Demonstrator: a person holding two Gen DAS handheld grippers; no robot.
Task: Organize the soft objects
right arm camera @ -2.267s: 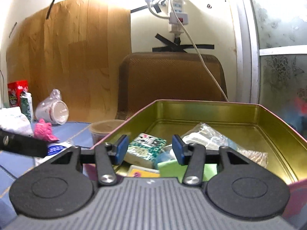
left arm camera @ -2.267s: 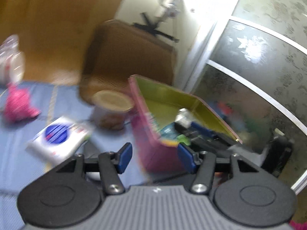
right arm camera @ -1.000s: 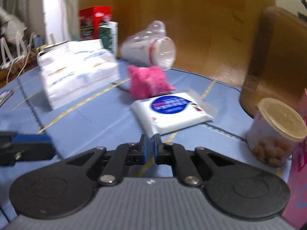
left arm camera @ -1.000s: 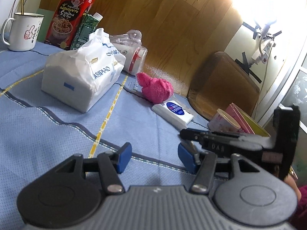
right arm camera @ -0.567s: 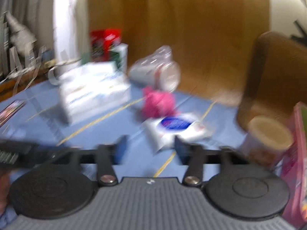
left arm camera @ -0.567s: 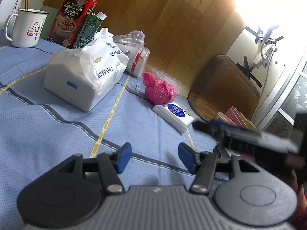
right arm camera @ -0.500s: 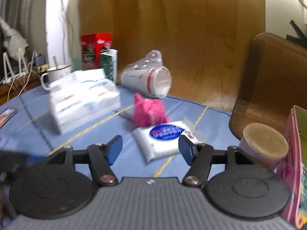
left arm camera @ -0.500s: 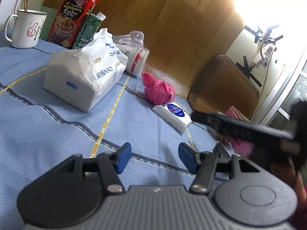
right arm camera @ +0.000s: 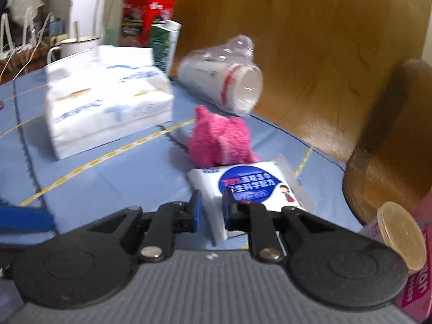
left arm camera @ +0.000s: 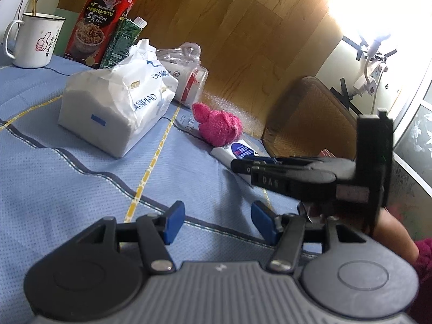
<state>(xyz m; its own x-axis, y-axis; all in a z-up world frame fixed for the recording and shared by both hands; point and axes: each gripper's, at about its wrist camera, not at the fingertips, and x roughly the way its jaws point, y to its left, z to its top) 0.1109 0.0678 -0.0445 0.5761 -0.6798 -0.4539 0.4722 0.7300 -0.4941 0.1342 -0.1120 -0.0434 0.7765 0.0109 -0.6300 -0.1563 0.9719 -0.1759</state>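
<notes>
While the right tongs [right arm camera: 211,210] are closing on the wet-wipe pack [right arm camera: 244,186] just beside the pink plush toy [right arm camera: 220,141], left tongs [left arm camera: 214,222] idle, released; next: lift, bin it.

White enamel mug [left arm camera: 31,40] stands on the blue tablecloth [left arm camera: 67,189]. Red snack box [left arm camera: 101,21] and green carton [left arm camera: 122,43] stand upright against the wooden panel [left arm camera: 243,27]. Lidded snack cup [right arm camera: 399,237] beside pink tin [right arm camera: 418,283].
</notes>
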